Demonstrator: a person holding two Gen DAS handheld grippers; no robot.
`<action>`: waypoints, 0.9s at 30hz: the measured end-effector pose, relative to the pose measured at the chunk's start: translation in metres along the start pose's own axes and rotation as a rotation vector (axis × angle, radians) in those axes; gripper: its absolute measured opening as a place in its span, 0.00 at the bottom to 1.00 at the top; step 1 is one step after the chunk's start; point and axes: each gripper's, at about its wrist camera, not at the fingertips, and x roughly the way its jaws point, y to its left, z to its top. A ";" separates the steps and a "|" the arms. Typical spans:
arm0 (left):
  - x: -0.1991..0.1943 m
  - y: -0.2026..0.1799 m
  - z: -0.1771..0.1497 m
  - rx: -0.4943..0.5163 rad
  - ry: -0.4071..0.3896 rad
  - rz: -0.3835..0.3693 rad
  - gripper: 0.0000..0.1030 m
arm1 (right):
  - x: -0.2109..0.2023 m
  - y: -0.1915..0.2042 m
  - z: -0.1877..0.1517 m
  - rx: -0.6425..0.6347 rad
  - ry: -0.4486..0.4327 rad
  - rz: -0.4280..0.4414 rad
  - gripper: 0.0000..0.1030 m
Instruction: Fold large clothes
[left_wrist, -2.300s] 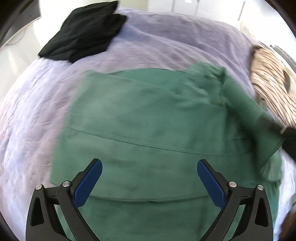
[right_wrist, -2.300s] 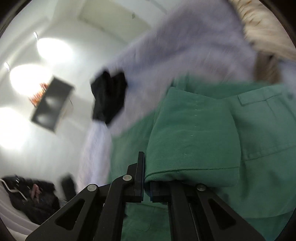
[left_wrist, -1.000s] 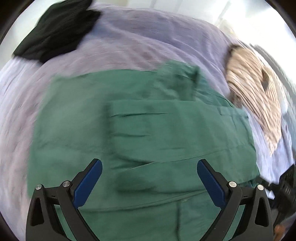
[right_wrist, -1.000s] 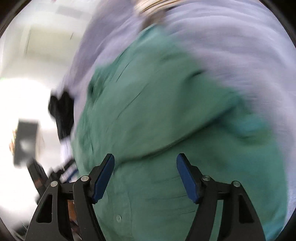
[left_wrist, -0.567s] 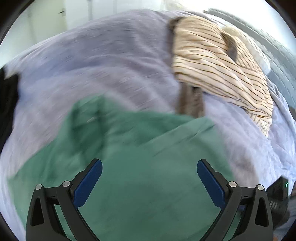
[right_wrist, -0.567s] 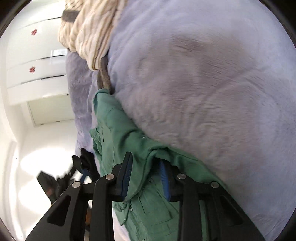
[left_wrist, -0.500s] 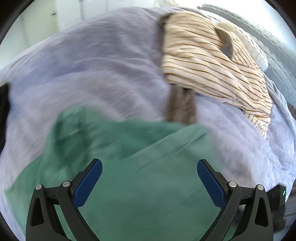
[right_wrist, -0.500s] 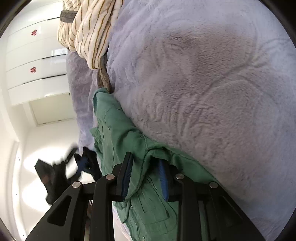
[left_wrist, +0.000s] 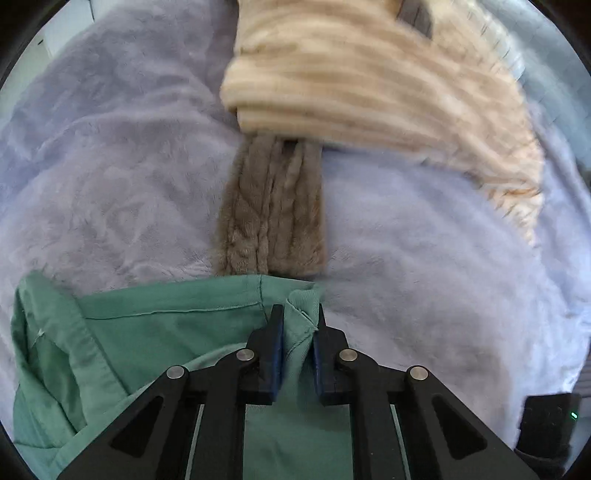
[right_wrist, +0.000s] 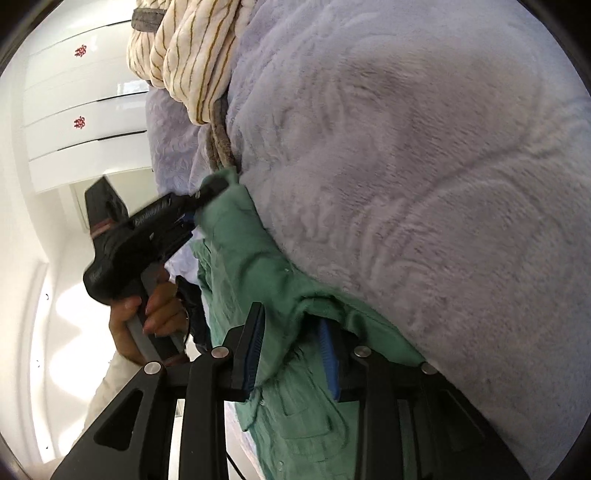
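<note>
Green cotton button-up shirt (left_wrist: 159, 332), partly folded and rumpled, lies at the edge of the lavender plush bed. Stitched hem runs across the top, one corner bunched and pinched upward. Chest pocket and small buttons visible in the right wrist view (right_wrist: 303, 417); fabric creased, layers overlapping.

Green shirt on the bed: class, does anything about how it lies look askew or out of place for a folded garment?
Yes. The green shirt is bunched, not flat: its corner puckers between the closing left gripper, and its edge overlaps the end of the brown knitted piece under the striped blanket.
</note>
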 end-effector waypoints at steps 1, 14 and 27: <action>-0.015 0.002 -0.001 -0.012 -0.026 -0.021 0.13 | 0.002 0.002 0.002 -0.005 0.002 0.002 0.21; 0.005 -0.012 0.038 -0.098 -0.107 0.054 0.13 | -0.014 -0.004 -0.001 -0.038 -0.141 -0.147 0.03; -0.056 0.057 -0.033 -0.215 -0.088 0.157 0.14 | -0.064 0.031 0.003 -0.233 -0.076 -0.092 0.80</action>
